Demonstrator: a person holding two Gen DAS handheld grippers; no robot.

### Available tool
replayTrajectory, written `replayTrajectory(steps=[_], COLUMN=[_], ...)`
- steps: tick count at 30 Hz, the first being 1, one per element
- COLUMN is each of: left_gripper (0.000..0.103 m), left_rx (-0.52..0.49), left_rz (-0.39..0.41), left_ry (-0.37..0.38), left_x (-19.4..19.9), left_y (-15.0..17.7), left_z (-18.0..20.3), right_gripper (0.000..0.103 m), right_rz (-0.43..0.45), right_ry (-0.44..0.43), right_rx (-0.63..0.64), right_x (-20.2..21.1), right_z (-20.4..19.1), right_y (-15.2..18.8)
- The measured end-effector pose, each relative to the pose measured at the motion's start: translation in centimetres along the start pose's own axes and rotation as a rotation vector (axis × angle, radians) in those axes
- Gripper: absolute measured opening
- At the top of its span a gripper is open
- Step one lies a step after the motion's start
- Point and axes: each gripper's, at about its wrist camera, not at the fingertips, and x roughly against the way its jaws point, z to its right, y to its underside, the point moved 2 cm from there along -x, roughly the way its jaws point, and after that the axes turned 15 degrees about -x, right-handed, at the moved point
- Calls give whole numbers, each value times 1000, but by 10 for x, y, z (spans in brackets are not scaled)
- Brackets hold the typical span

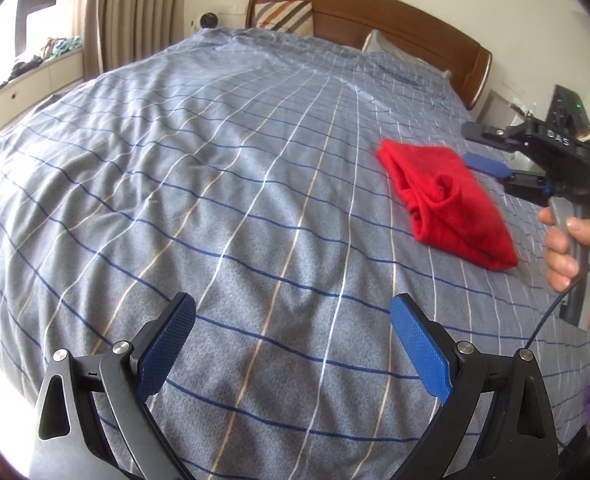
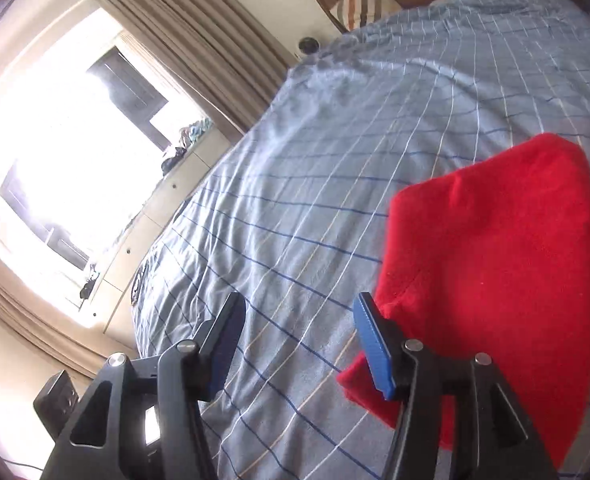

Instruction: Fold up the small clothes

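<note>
Lying folded on the grey-blue checked bedspread (image 1: 223, 184), the red garment (image 1: 451, 204) is a compact fleecy bundle, roughly wedge-shaped, with a puckered knot of loose folds along its near edge in the left wrist view. It sits toward the right side of the bed, held by neither tool. The left tongs (image 1: 293, 344) stand wide open over bare bedspread, nothing between the blue pads. The right tongs (image 2: 299, 344) are open too, partway, with only bedspread in the gap; their right finger overlaps the garment's near corner in the picture (whether it touches the cloth cannot be told).

The bedspread is creased, crossed by white, navy and tan lines. Farther back stand a brown wooden headboard (image 1: 375, 12), a striped cushion (image 1: 285, 16) and a white pillow (image 1: 379, 42). Beige curtains (image 2: 199, 32) hang beside a bright window (image 2: 63, 152), with a low cream cabinet (image 1: 19, 88) under it carrying scattered items.

Only the left wrist view shows the right tool from outside, with the hand (image 1: 579, 256) gripping its handle beside the garment. Only the right wrist view shows the smooth top face of the garment up close.
</note>
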Motion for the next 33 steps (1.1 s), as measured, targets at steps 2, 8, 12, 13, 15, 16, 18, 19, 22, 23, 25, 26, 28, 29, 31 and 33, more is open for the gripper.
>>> replayTrajectory(steps=[2, 8, 12, 13, 15, 16, 18, 19, 22, 23, 25, 26, 28, 29, 31, 33], left_gripper=[99, 98, 99, 99, 99, 99, 99, 99, 98, 98, 98, 99, 98, 97, 54, 25], left_rx=[-5, -2, 21, 29, 44, 49, 39, 23, -25, -26, 4, 21, 27, 15, -22, -29], left_rz=[-3, -12, -2, -9, -34, -56, -119, -161, -270, -288, -292, -292, -291, -293, -303, -304], left_ry=[13, 95, 145, 164, 218, 249, 302, 310, 221, 187, 196, 214, 238, 254, 309, 379], left_x=[-5, -29, -51, -62, -89, -105, -140, -157, -194, -200, -204, -203, -203, -203, -206, -208], left_y=[-4, -46, -93, -106, -130, -138, -148, -149, -145, -143, -139, -137, -137, -137, -136, -136], left_z=[4, 22, 37, 42, 57, 65, 85, 93, 103, 100, 92, 90, 90, 92, 99, 107], right_gripper=[56, 44, 45, 46, 52, 56, 66, 75, 83, 83, 83, 83, 82, 75, 61, 44], right_rz=[78, -111, -131, -120, -113, -90, -8, 40, 133, 132, 105, 86, 52, 29, -5, 37], right_ry=[89, 226, 259, 251, 224, 218, 229, 242, 296, 293, 249, 219, 164, 130, 135, 340], right_rx=[37, 78, 171, 187, 202, 209, 199, 165, -22, -95, -216, -259, -327, -353, -359, -166], right_x=[29, -14, -35, -29, -9, 5, 37, 53, 85, 87, 81, 73, 53, 39, 19, 8], right_z=[8, 41, 38, 34, 28, 27, 35, 44, 95, 113, 144, 153, 166, 168, 167, 145], right_y=[1, 37, 66, 67, 68, 65, 52, 41, -2, -15, -33, -39, -45, -46, -42, -39])
